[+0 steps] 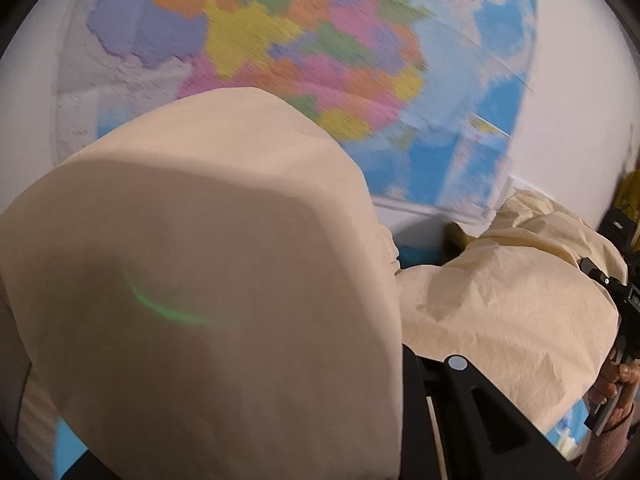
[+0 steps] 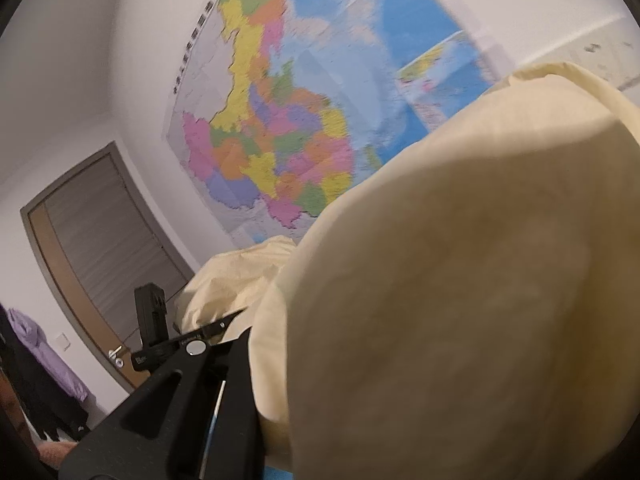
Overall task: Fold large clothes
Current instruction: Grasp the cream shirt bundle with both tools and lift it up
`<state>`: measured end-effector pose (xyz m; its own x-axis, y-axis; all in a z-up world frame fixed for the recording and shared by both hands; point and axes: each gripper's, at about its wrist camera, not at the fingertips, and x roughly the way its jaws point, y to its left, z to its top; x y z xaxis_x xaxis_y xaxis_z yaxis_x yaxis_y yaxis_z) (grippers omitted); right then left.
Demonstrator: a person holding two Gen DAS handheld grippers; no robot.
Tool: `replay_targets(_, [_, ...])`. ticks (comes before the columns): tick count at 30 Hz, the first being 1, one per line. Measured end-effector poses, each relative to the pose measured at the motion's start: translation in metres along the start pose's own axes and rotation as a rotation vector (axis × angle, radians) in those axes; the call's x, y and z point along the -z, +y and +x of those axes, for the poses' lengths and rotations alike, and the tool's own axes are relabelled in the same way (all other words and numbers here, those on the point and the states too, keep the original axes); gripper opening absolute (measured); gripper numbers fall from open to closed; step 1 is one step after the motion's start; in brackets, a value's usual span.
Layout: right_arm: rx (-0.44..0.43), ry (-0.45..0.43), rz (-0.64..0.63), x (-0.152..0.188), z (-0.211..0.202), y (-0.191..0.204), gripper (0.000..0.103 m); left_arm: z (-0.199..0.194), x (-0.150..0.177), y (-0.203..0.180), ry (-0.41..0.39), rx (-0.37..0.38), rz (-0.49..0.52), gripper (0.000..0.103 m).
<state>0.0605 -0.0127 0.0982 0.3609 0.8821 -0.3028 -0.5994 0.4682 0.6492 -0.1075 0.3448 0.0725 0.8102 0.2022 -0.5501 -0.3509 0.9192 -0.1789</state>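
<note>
A large cream-coloured garment (image 1: 208,280) is lifted in the air and drapes over my left gripper, hiding its fingertips. The same cream garment (image 2: 460,300) drapes over my right gripper and hides its fingertips too. Only the black body of each gripper shows below the cloth. In the left wrist view the right gripper (image 1: 624,304) appears at the far right edge, held by a hand, with the cloth hanging from it. In the right wrist view the left gripper (image 2: 160,328) appears at lower left with cloth bunched at it.
A big colourful wall map (image 1: 320,60) hangs on the white wall ahead; it also shows in the right wrist view (image 2: 280,140). A grey door (image 2: 100,232) with a brown frame is at left. Purple and dark clothes (image 2: 48,360) hang at the far left.
</note>
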Motion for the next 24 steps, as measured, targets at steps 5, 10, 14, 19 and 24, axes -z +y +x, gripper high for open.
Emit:
replay_targets(5, [-0.064,0.05,-0.007,-0.013,0.064,0.015,0.012,0.0,-0.027,0.038,-0.023,-0.107,-0.029,0.014])
replay_targets(10, [-0.104,0.092,-0.037,-0.017,0.125,0.033,0.012,0.002,-0.053,0.084,-0.042,-0.222,-0.06,0.014])
replay_targets(14, [-0.131,0.118,-0.025,-0.016,0.172,0.041,0.012,0.003,-0.07,0.122,-0.063,-0.296,-0.086,0.014])
replay_targets(19, [-0.155,0.132,-0.063,-0.009,0.233,0.062,0.012,0.017,-0.09,0.175,-0.071,-0.369,-0.131,0.014])
replay_targets(24, [-0.143,0.172,-0.153,0.02,0.289,0.08,0.012,0.041,-0.093,0.24,-0.06,-0.439,-0.192,0.014])
